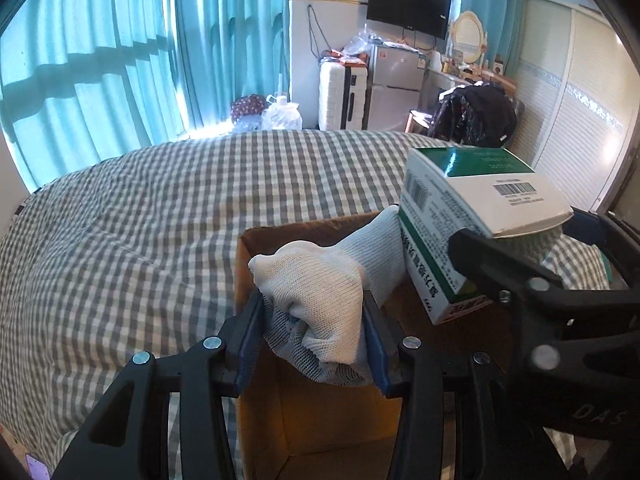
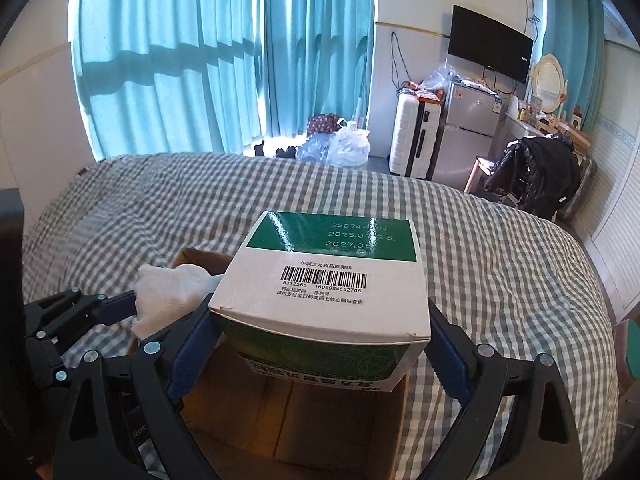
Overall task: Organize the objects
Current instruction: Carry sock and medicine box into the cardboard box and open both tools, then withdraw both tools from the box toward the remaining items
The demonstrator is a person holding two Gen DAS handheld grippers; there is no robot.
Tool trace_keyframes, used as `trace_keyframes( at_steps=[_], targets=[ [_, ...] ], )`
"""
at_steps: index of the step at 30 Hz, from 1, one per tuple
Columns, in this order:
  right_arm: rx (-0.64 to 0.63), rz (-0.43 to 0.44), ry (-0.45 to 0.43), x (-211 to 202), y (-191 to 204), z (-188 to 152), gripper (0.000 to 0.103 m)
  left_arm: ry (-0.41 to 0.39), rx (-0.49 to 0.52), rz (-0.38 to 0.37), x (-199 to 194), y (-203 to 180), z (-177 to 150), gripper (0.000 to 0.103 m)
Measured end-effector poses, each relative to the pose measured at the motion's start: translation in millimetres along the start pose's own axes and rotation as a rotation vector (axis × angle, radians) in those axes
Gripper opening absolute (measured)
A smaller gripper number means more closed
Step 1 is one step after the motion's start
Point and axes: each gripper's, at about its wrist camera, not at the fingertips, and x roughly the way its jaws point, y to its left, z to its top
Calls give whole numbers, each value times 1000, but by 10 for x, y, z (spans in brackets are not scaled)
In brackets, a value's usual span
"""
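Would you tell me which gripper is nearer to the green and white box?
Right. The right gripper is clamped on the green and white box; the left gripper holds the white gloves beside it.

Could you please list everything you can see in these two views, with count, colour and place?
cardboard box: one, brown, open, on the bed below both grippers
medicine box: one, white and green, above the cardboard box
glove bundle: one, white and grey, above the cardboard box
bed cover: one, grey-white check, over the bed
curtains: teal, at the window
television: one, black, on the wall
fridge: one, silver, under the television
suitcase: one, white, beside the fridge
left gripper: black, blue pads, shut on the glove bundle
right gripper: black, blue pads, shut on the medicine box
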Motion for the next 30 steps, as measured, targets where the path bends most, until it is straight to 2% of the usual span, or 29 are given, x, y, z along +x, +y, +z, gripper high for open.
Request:
trace_keyframes(
  at_steps=[4, 7, 8, 9, 11, 16, 20, 23, 25, 30],
  targets=[
    [37, -10, 11, 126, -63, -71, 96, 27, -2, -36, 107, 31, -90, 48],
    [78, 54, -7, 96, -104, -87, 97, 42, -19, -38, 79, 30, -118, 58],
    [87, 64, -14, 54, -129, -95, 98, 32, -19, -41, 33, 28, -112, 67],
    [98, 55, -31, -22, -145, -102, 98, 21, -17, -44, -33, 17, -104, 80],
    [111, 38, -63, -187, -179, -92, 99, -6, -14, -44, -191, 19, -99, 90],
    [143, 18, -98, -680, -262, -6, 100, -24, 1, -36, -600, 38, -64, 91],
    [137, -9, -134, -1269, -221, 5, 100, -47, -16, -31, -1040, 49, -90, 92],
    [116, 7, -142, -1694, -163, -98, 100, -81, -14, -20, -1411, 66, -207, 99],
    [54, -1, -132, -2024, -64, -236, 100, -105, -8, -22, -1653, 88, -306, 99],
    [-37, -39, -122, -2505, 51, -542, 100, -128, -34, -23, -2068, 206, -516, 101]
  ],
)
